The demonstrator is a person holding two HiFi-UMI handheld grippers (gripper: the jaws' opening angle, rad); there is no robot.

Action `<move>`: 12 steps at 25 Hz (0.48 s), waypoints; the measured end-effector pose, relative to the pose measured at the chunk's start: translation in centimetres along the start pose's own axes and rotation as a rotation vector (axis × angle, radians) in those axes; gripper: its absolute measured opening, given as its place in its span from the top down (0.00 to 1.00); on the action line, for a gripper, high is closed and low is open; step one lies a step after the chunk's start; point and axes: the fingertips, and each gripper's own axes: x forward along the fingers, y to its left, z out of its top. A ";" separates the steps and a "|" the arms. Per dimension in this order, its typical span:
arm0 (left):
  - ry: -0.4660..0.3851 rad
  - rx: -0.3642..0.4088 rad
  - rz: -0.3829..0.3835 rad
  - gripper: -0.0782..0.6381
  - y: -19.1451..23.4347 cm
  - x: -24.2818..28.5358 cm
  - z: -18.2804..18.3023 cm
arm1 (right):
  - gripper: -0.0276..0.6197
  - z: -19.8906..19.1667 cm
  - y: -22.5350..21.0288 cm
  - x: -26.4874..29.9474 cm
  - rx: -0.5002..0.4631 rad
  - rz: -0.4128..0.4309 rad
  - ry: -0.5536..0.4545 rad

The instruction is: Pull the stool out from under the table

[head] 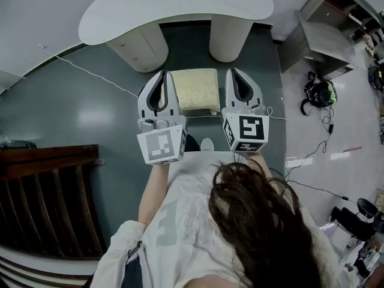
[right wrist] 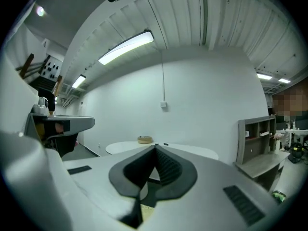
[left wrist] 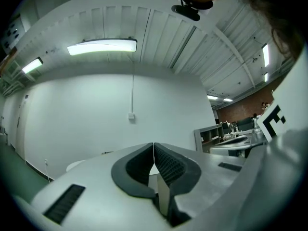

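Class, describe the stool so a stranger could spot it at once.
Find the white rounded table on the dark floor. Just in front of its two pale round legs stands the stool. It alone has a square, cream, textured seat.

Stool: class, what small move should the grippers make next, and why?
Probably draw both back and stop: the stool stands clear of the table edge, and the left gripper and right gripper are shut with nothing between their jaws.

Stool [head: 195,90]: square cream seat, upright on floor, clear of white table [head: 120,17], near its legs
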 end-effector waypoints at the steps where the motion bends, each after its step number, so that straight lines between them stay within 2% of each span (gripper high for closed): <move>1: 0.006 0.001 -0.003 0.85 -0.2 0.0 -0.3 | 0.91 0.0 0.1 -0.1 0.001 0.010 0.000; 12: 0.004 -0.022 0.002 0.85 1.0 0.1 0.0 | 0.91 0.6 0.6 -0.8 -0.006 0.016 -0.016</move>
